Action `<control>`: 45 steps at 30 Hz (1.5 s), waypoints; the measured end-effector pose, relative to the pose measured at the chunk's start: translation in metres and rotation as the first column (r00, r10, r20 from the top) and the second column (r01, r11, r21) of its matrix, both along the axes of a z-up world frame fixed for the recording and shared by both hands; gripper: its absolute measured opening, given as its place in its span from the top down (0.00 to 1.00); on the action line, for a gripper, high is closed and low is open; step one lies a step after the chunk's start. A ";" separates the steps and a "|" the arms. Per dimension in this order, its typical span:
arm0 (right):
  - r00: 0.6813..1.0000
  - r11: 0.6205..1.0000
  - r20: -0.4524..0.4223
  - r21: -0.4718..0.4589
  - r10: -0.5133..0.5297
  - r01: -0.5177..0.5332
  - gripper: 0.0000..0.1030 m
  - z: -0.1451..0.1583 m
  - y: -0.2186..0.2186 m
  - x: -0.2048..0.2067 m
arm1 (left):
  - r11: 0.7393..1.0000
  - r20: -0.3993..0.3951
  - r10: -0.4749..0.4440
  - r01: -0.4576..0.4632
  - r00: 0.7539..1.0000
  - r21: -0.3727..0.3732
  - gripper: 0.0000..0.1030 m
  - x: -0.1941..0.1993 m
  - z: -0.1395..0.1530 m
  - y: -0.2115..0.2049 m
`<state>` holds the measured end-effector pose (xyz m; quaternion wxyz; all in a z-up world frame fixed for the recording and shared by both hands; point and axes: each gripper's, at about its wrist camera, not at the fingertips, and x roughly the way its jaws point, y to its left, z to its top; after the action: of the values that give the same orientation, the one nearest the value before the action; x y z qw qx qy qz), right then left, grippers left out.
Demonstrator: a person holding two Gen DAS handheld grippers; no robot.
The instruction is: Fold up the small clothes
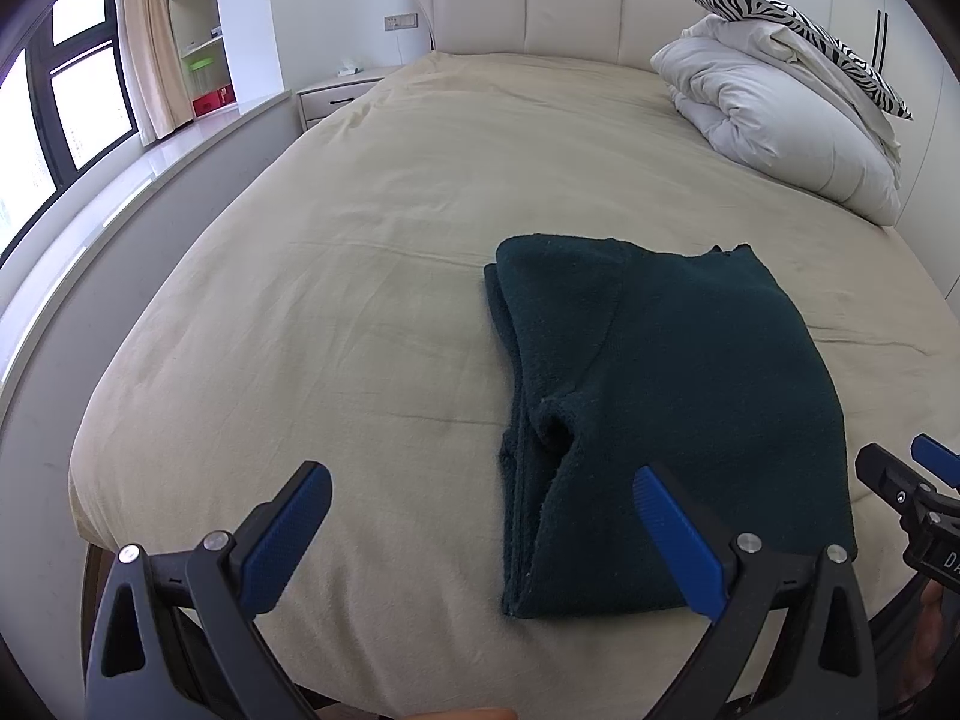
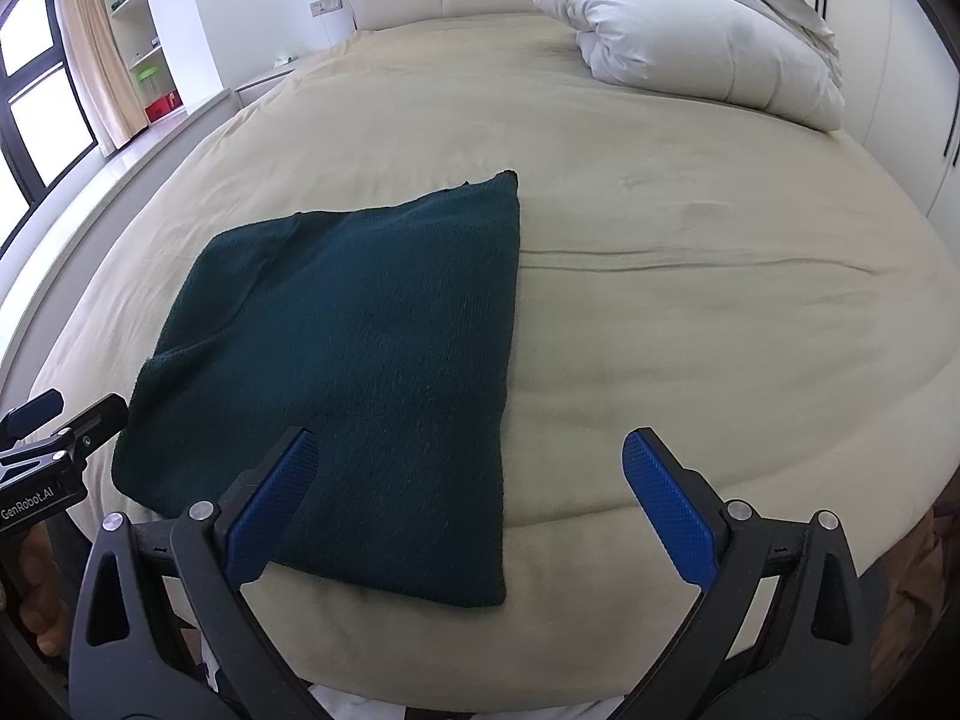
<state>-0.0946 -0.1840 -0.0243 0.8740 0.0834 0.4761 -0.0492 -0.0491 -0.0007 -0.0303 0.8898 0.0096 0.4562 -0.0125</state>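
- The left claw is standing wide open above the near edge of the bed, gripping nothing.
- The right claw is also standing wide open and is holding nothing.
- A folded dark green garment is lying flat on the bed, just ahead of the left claw and toward its right finger; from the right claw it is lying ahead and to the left, its near edge under the left finger.
- Far beyond both claws, a white duvet is lying piled at the headboard, with a zebra-striped pillow on top.
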 end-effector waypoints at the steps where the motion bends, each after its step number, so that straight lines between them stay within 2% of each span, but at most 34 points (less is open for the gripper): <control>1: 1.000 1.000 0.000 0.000 0.000 0.000 0.00 0.000 0.000 0.000 | 1.000 0.000 0.000 0.000 1.000 0.000 0.00 0.000 0.000 0.000; 45: 1.000 1.000 -0.004 0.003 0.002 -0.002 0.00 -0.003 -0.001 -0.002 | 1.000 -0.007 0.004 -0.004 1.000 -0.003 0.00 -0.005 -0.004 0.000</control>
<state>-0.0964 -0.1854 -0.0275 0.8730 0.0841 0.4780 -0.0479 -0.0542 -0.0005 -0.0346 0.8882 0.0076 0.4592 -0.0115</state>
